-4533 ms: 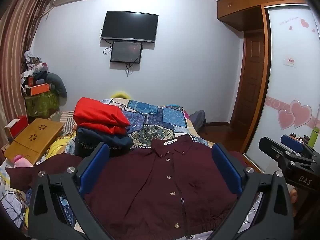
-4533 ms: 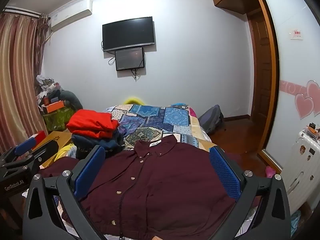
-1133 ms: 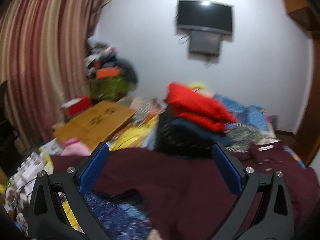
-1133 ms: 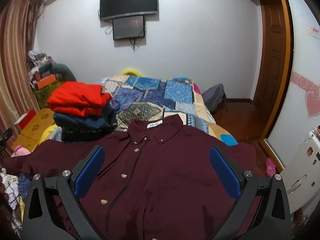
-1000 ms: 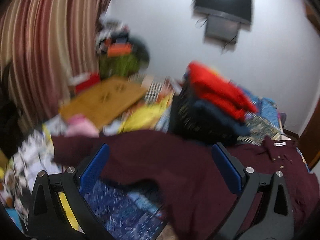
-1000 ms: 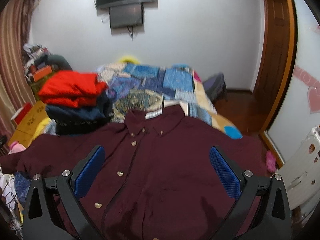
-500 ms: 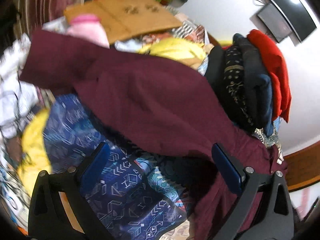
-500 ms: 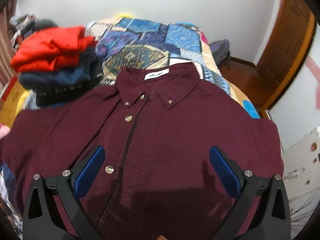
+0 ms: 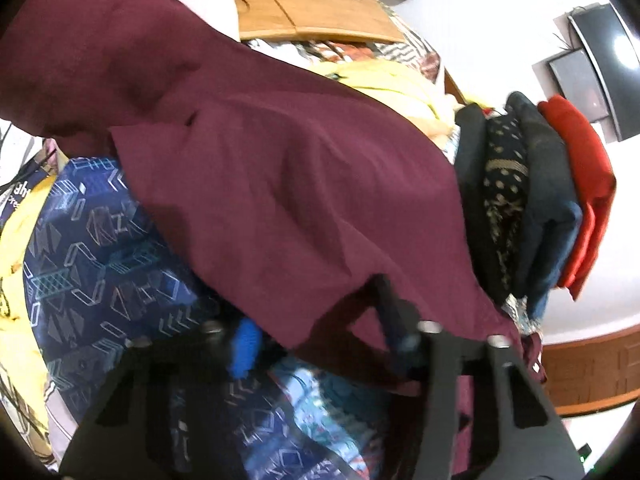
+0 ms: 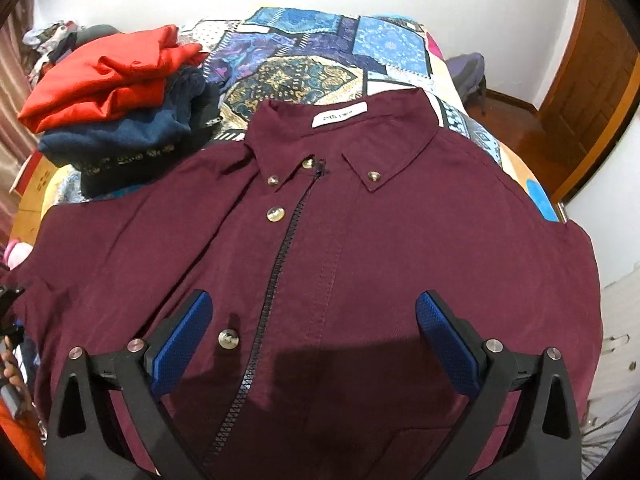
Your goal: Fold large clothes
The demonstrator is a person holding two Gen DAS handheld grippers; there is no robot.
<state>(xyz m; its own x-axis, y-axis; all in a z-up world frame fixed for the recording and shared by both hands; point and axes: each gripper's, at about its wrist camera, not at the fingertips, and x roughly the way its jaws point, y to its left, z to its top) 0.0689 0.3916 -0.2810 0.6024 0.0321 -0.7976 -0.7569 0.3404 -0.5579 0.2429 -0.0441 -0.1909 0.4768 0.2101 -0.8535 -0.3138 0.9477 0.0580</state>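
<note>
A maroon button-up shirt [image 10: 380, 240] with a black zip lies face up on the bed, collar at the far end. My right gripper [image 10: 312, 332] hovers open above its lower front, nothing between the blue pads. In the left wrist view the shirt's sleeve and side [image 9: 280, 168] stretch out to the upper left. My left gripper [image 9: 320, 336] sits at the lower edge of that cloth. Its jaws are closing with the hem hanging between them, and the right finger is partly covered by fabric. The picture is blurred there, and a gap still shows between the pads.
A stack of folded clothes [image 10: 112, 96], red on top of dark blue, stands left of the collar. A patchwork quilt [image 10: 320, 52] covers the bed. Blue patterned fabric [image 9: 100, 240] lies under the sleeve. A wooden lap table [image 9: 312, 8] and clutter sit beyond; a door [image 10: 592, 92] is at right.
My left gripper dropped, rolled and came in at the sleeve-side hem, and its jaws narrowed around the cloth. My right gripper tipped downward and came closer over the shirt front.
</note>
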